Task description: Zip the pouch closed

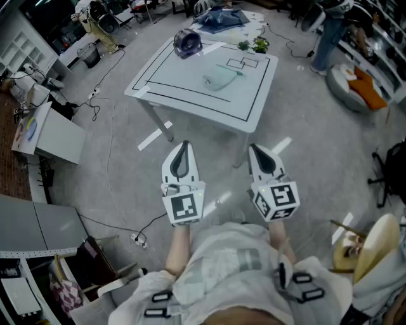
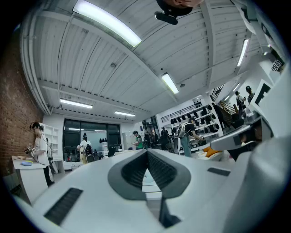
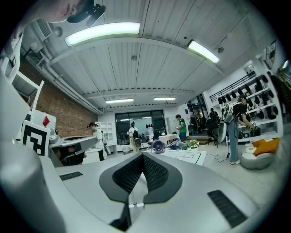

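A pale green pouch (image 1: 220,79) lies near the middle of the white table (image 1: 254,109), inside black tape lines. Both grippers hang well short of the table, over the floor, held level. My left gripper (image 1: 183,150) is shut with nothing in it; its dark pads (image 2: 136,169) meet at the tip. My right gripper (image 1: 260,152) is likewise shut and empty, and its pads (image 3: 154,172) touch at the front. The right gripper view shows the table (image 3: 193,157) ahead in the distance; I cannot make out the pouch there.
A small purple fan (image 1: 188,42) stands at the table's far left corner, with a little green plant (image 1: 259,44) at the far edge. Dark blue fabric (image 1: 220,18) lies beyond. Cables (image 1: 111,165) run over the floor. A person (image 1: 330,28) stands far right; a white cabinet (image 1: 54,136) sits left.
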A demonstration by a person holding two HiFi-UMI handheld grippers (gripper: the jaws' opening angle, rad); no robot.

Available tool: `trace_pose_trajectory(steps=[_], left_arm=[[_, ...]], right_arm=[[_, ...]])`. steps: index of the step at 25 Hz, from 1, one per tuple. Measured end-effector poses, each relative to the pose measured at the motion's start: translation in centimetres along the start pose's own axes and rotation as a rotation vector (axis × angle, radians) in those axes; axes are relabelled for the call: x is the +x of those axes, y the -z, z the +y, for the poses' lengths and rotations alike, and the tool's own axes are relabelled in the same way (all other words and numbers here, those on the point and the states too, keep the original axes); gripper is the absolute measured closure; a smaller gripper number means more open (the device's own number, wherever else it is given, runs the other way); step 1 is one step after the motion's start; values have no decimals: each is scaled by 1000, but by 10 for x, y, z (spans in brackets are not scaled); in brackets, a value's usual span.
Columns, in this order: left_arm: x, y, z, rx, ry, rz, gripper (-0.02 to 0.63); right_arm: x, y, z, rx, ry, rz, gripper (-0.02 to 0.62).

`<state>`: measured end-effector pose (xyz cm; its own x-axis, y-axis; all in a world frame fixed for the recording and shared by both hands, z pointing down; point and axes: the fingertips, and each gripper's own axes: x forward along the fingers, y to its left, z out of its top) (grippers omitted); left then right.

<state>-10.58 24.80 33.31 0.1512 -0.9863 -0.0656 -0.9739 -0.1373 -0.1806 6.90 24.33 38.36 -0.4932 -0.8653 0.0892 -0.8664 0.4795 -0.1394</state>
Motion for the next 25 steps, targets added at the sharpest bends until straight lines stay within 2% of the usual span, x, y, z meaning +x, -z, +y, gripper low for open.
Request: trace_pose_trajectory(steps=[11,18,25], left_arm=[[3,5,-11,-24,6,22,598],[17,6,-27,-53,-9,5,598],[21,19,-45,-127,-48,32,598]], right_arm=[[-1,2,-3,-17,-47,24,588],[2,12,-24,9,-71,33,588],[-10,16,-48,16,-98,79,588]])
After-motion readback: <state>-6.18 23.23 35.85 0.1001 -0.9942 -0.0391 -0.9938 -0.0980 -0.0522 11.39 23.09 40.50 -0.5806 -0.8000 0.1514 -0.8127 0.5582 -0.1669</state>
